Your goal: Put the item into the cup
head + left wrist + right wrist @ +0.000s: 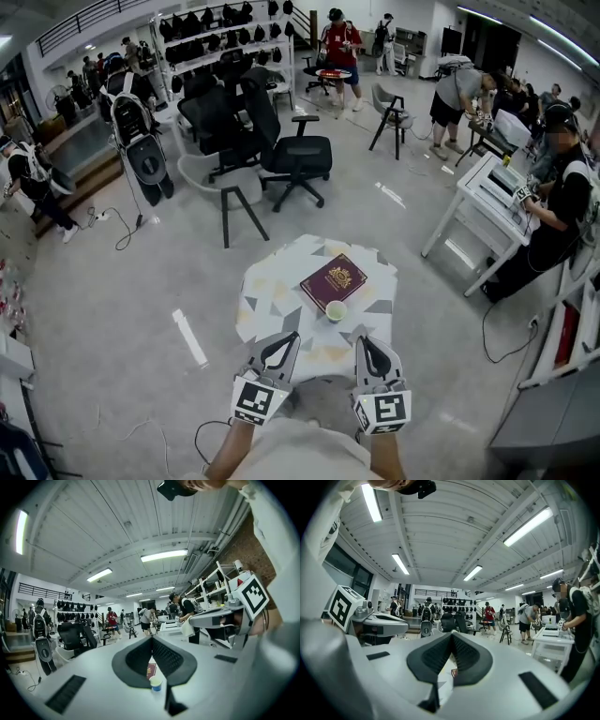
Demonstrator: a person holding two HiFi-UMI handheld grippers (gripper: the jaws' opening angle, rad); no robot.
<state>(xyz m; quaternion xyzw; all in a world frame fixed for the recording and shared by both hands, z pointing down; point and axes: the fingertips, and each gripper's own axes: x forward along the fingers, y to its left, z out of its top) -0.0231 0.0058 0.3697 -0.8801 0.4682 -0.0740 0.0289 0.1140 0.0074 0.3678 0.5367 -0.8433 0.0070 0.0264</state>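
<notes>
1. I have two grippers low in the head view. The left gripper (292, 337) is at lower centre-left and the right gripper (362, 340) at lower centre-right, side by side but apart.
2. In the left gripper view, the left gripper (152, 638) has its jaws pressed together at the tips with nothing between them.
3. In the right gripper view, the right gripper (452, 635) is the same: its jaws meet at the tips and grip nothing.
4. I count one cup (336, 310), small and pale, standing upright in the middle of the head view. It is beyond both grippers and touches neither.
5. There is one maroon book (333, 280) lying flat, with the cup at its near right corner.
6. Both sit on one small table (267, 295) with a pale patterned top.
7. In the left gripper view the cup (155, 683) shows below the closed pads, with the book (150, 671) just behind it.
8. I cannot tell which thing is the item.
</notes>
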